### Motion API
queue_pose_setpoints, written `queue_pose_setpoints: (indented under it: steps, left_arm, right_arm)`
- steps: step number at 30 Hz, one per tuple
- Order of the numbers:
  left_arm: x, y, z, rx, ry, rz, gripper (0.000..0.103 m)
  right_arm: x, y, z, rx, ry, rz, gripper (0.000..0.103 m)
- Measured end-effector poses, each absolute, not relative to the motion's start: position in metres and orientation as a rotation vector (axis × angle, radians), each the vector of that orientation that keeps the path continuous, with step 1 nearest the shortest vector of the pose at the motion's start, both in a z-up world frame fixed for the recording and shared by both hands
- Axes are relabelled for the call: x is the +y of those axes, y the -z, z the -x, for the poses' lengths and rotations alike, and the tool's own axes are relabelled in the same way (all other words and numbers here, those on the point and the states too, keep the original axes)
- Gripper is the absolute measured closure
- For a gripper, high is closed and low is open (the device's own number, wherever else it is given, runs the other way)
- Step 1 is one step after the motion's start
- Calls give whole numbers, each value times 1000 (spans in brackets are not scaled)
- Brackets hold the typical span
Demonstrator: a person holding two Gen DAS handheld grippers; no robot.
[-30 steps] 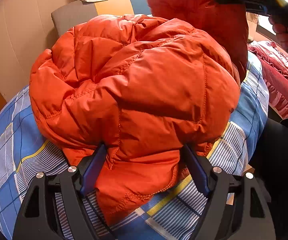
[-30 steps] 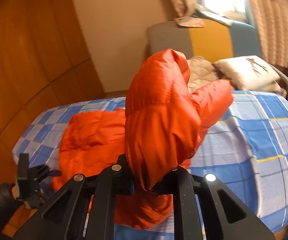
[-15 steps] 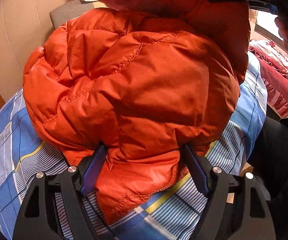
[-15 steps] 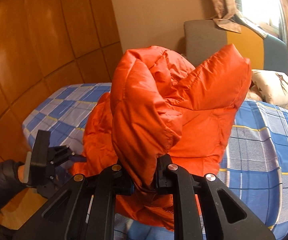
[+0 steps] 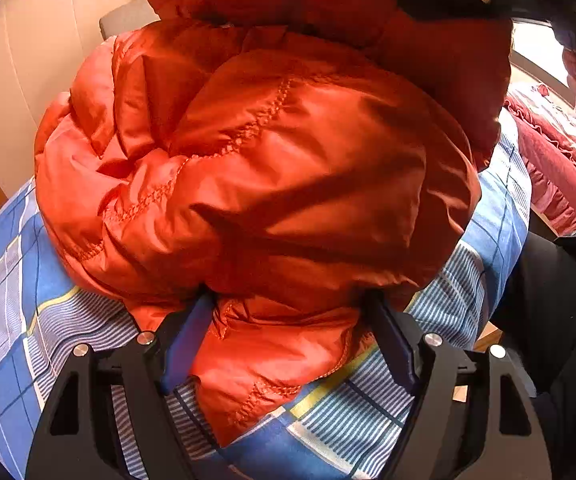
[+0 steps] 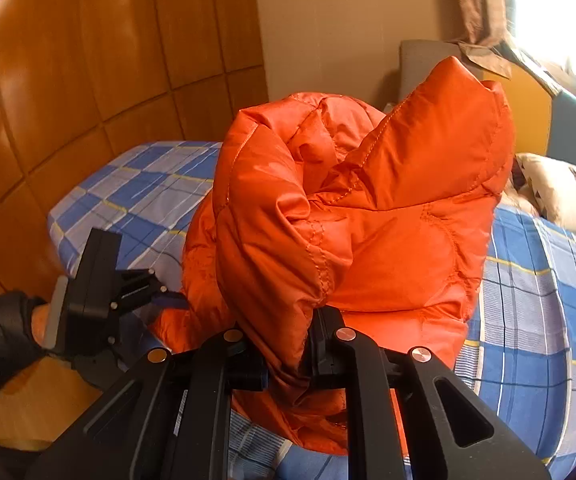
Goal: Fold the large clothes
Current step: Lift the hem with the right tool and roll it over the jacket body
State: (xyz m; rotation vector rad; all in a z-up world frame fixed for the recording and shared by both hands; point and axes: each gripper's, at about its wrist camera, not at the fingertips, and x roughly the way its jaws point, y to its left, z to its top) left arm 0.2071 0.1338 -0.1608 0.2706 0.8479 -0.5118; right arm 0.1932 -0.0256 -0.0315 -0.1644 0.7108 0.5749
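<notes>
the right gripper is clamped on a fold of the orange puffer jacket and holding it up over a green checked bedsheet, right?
Not quite: the bedsheet is blue checked, not green. The right wrist view shows the right gripper clamped on a fold of the orange puffer jacket, held up over it.

An orange quilted jacket [image 5: 272, 168] lies on a blue, white and yellow checked bedsheet [image 6: 536, 320] beside a red ruffled blanket [image 5: 556, 160]
</notes>
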Motion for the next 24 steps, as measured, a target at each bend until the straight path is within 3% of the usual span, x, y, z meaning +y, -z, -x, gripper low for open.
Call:
queue_pose_setpoints:
  steps: [24]
  left_arm:
    - [173, 155, -223, 895, 583, -184, 34]
  right_arm:
    - [21, 58, -162, 678, -727, 464, 90]
